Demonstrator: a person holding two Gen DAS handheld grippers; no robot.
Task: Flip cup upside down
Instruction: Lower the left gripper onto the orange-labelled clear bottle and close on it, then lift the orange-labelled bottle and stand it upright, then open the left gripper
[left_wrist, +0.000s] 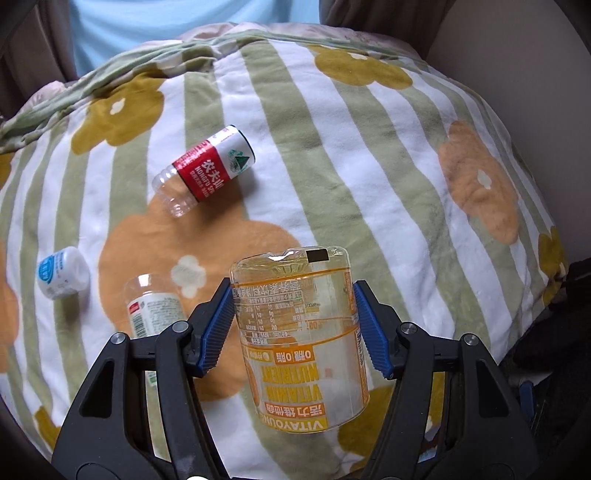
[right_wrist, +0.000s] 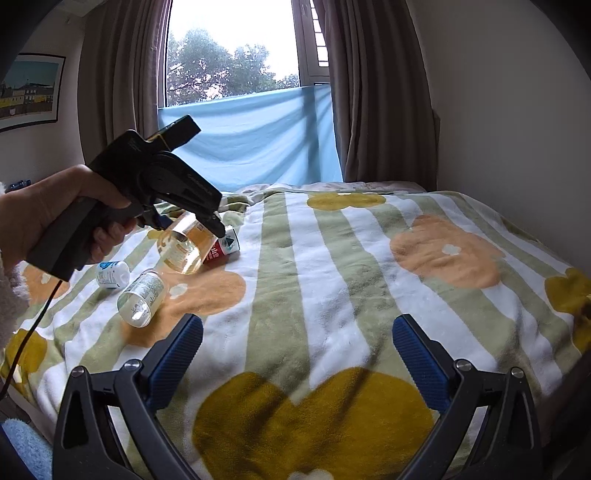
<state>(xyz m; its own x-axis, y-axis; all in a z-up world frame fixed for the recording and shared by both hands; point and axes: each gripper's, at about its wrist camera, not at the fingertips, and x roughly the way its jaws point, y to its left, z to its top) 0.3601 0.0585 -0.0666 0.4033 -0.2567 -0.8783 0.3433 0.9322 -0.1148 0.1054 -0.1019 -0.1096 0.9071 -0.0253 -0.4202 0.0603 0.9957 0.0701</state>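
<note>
Left gripper (left_wrist: 295, 328): cup (left_wrist: 299, 339) base fwd

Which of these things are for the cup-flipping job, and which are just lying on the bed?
For the job:
orange-printed cup, held in the left gripper

Just lying about:
red-label bottle
small white bottle
clear bottle
right gripper, open, holding nothing
</note>
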